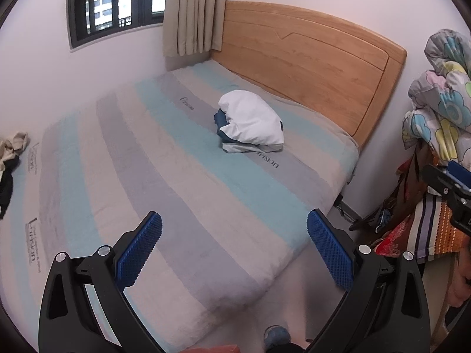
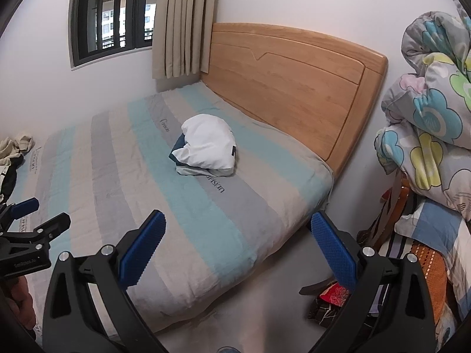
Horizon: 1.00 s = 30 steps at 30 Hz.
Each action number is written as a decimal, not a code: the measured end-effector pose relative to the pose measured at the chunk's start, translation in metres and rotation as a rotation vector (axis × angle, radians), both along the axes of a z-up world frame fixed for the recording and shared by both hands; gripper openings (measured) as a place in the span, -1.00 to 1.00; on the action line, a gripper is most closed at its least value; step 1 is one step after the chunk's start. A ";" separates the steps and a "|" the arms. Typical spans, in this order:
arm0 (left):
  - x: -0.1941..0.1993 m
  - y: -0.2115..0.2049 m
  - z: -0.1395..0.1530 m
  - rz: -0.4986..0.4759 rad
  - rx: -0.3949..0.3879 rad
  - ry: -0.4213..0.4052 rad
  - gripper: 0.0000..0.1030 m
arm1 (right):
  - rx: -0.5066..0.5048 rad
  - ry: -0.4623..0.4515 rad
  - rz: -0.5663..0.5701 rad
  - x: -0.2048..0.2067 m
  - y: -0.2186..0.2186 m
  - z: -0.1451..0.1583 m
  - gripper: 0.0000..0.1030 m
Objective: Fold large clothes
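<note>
While grippers hover empty, white garment (image 1: 253, 120) lies folded atop stack.

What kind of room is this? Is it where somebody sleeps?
Yes, it looks like a bedroom. There is a bed with a wooden headboard, a window with curtains, and a flowery quilt piled up at the side.

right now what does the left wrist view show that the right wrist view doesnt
Only the left wrist view: the open left gripper up close, and a blue shoe tip on the floor. Only the right wrist view: the open right gripper up close, and a blue-and-white checked cloth. Both: the striped bed sheet, the white folded garment pile and the wooden headboard.
</note>
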<state>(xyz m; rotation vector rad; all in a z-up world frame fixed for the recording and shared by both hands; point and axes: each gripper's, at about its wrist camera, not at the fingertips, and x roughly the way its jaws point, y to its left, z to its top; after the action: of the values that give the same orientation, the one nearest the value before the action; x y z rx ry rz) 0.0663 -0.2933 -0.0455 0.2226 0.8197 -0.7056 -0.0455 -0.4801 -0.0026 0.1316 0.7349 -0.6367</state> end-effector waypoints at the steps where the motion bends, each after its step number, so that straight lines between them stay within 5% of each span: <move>1: 0.000 0.000 0.000 -0.001 -0.001 0.001 0.88 | -0.002 0.000 -0.001 0.000 0.000 0.000 0.86; 30: 0.002 0.011 0.002 0.035 0.005 -0.050 0.88 | 0.035 0.001 0.039 0.015 -0.010 -0.015 0.86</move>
<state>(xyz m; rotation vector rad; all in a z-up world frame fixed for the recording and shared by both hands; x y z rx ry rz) 0.0685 -0.2822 -0.0436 0.2293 0.7760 -0.6625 -0.0304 -0.4902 -0.0175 0.1489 0.7477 -0.5872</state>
